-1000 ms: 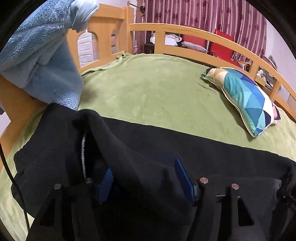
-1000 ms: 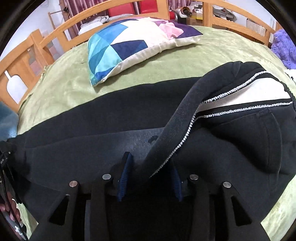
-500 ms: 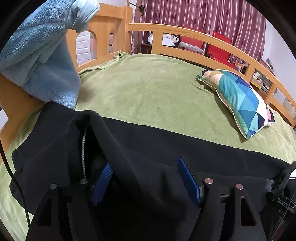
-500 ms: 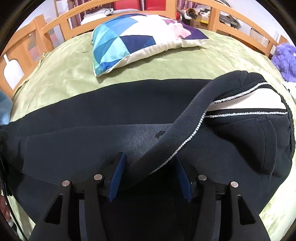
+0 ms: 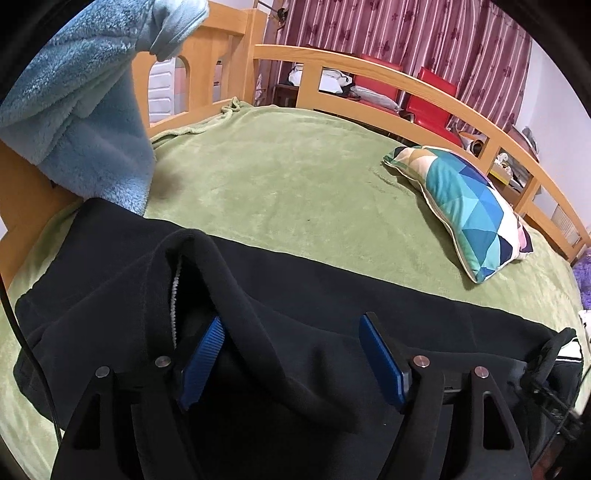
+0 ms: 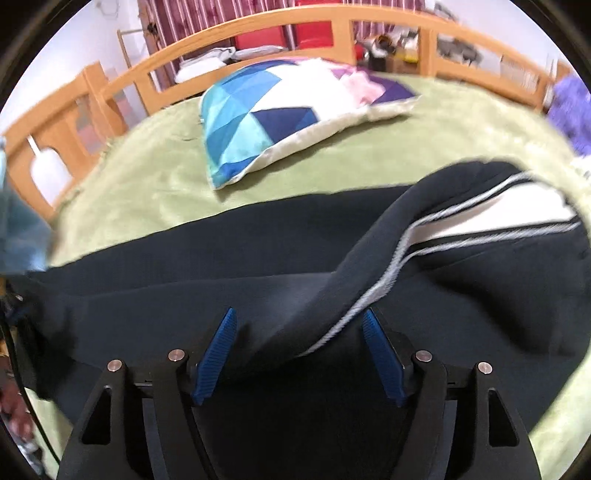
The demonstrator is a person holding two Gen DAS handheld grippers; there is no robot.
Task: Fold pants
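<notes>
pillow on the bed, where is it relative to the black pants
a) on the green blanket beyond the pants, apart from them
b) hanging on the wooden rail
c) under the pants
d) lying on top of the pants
a: the pillow rests on the green blanket past the far edge of the black pants, with bare blanket between them.

A green plush blanket (image 5: pixel 280 192) covers the bed, which is ringed by a light wooden bed rail (image 5: pixel 373 70). On the blanket, near the rail, lies a rectangular pillow with a blue, teal and white triangle pattern (image 5: pixel 465 206), and a fluffy light-blue fleece throw (image 5: pixel 85 107) hangs over the rail's corner post. Behind the rail stand two red chairs (image 5: pixel 428 92) before a maroon striped curtain (image 5: pixel 399 33), and a purple furry thing (image 6: pixel 569 110) shows at the bed's far edge.
</notes>
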